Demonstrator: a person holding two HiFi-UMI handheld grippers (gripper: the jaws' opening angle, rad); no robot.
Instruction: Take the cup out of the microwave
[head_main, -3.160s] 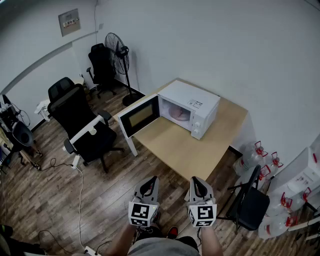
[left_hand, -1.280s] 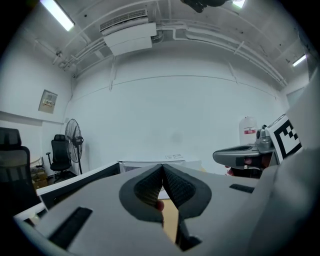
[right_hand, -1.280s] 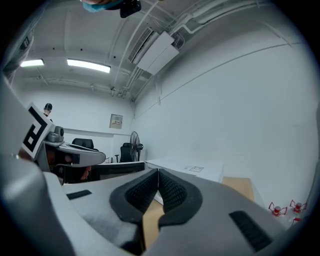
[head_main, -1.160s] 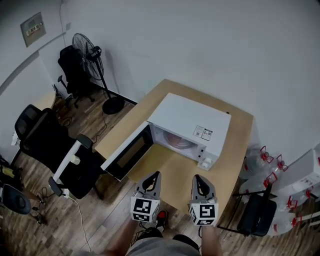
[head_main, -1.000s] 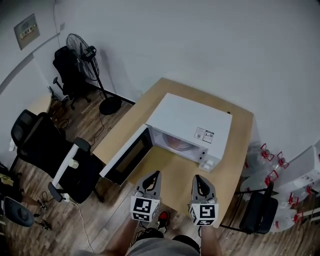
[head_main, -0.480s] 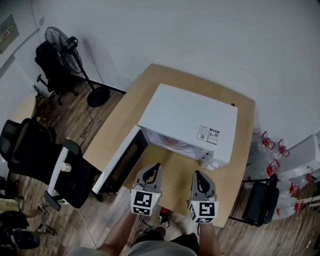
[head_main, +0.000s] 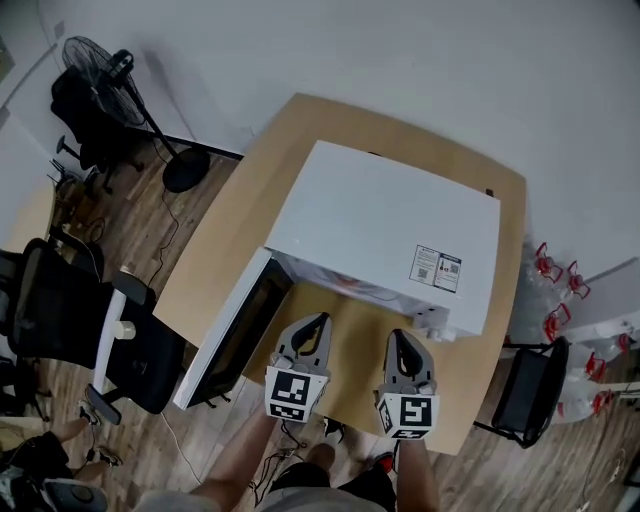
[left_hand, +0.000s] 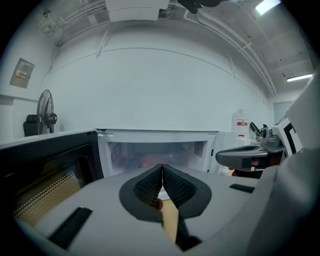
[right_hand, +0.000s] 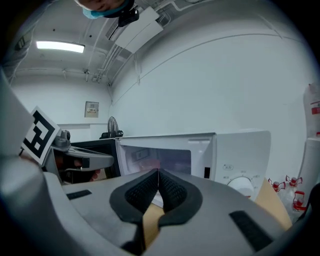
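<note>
**Left tongs** (left_hand: 162, 171): grey, two-jawed, with ribbed black pads. The pads are pressing flat together and clenching nothing. They are pointing at the oven's open mouth without reaching it.

**Right tongs** (right_hand: 158, 175): the same build, likewise clenched on nothing and hanging just beside the left pair over the near edge of the light wooden surface (head_main: 222, 235). Each pair is carrying a cube of black-and-white square markers (head_main: 290, 394), which are patterns and not writing.

**White box-shaped microwave** (head_main: 385, 225): it is sitting on the surface with its dark-windowed door (head_main: 232, 330) swinging wide to the left.

**Cup:** a blurred pinkish shape (left_hand: 150, 160) is showing deep in the lit cavity. I am taking that for the cup, though its outline is too soft to be sure. It is lying inside the microwave, well apart from both tongs.

**Progress:** by my judgement the task is only beginning.
- Done: the door is already open.
- Left to do: opening a pair of tongs, reaching in, gripping the cup, and drawing it out onto the surface.

**Writing:**
- A small white sticker with dark print (head_main: 435, 268) is lying on the oven's top, too small to read.
- Tiny characters are sitting above the round dial (right_hand: 241, 185) on the control panel, also unreadable.
- No brand name is showing.
</note>
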